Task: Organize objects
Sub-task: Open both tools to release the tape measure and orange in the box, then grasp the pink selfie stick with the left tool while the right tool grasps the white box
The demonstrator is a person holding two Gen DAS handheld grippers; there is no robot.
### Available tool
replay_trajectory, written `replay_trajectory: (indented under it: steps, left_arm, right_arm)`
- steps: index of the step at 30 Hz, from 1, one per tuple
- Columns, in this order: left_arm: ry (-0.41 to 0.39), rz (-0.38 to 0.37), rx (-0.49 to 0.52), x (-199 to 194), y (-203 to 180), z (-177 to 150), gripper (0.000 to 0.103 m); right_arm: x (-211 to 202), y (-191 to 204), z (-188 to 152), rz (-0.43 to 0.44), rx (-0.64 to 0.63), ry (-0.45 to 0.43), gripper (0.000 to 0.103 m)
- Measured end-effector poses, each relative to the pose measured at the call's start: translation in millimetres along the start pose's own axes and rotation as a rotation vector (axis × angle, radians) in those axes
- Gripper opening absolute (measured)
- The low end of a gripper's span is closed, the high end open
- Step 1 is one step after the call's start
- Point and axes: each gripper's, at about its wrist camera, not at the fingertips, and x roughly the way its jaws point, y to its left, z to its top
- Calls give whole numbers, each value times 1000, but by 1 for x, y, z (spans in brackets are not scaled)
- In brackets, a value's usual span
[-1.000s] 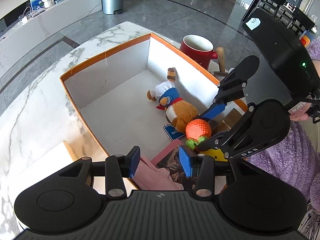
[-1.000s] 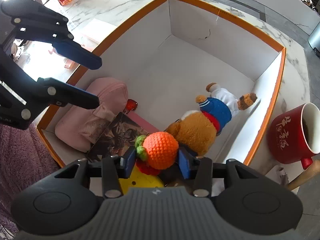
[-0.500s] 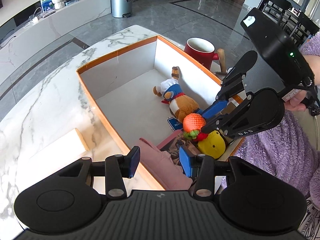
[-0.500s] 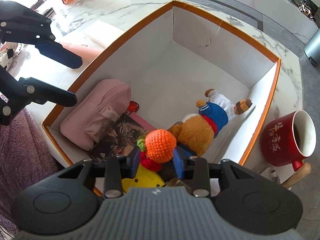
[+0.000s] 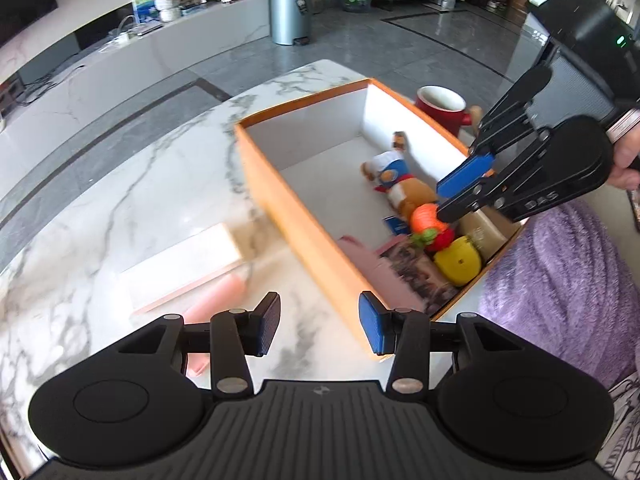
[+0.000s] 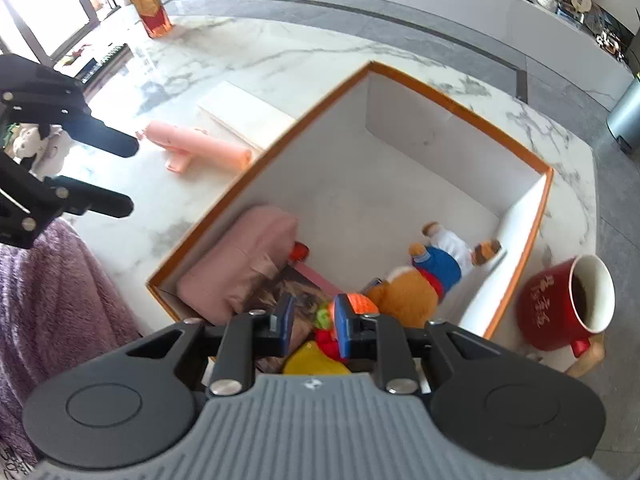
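Right gripper (image 6: pixel 314 316): pads drawn narrow above the box (image 6: pixel 460 104), with a green leaf showing between them. The crochet orange (image 6: pixel 362 303) lies mostly outside the right-hand pad, in the box's 6 o'clock corner. Grip cannot be confirmed. Recommended: re-centre on the orange's body before lifting. Left gripper (image 5: pixel 320 324): fingers spread, empty, above the table (image 5: pixel 140 200).

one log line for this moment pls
left gripper: open, empty, over table | right gripper: jaws narrow at orange crochet toy, grip unclear | box: partly filled
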Motion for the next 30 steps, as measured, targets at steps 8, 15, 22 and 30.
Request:
replay_trajectory:
  steps: [8,15,22,30]
  left_arm:
    - [10,97,-44,4,50,-32,53]
    - [47,121,30,53,81,-40,55]
    - [110,127,156,93,102,-50,58]
    - [102,81,92,115,126,-55,58]
  right_arm:
    - [16,57,57,46,-259,-81,35]
    - [82,78,107,51,-418,-21,35]
    - [136,91,132,43,-563,39,36]
    - [182,101,159,31,-651,64,46]
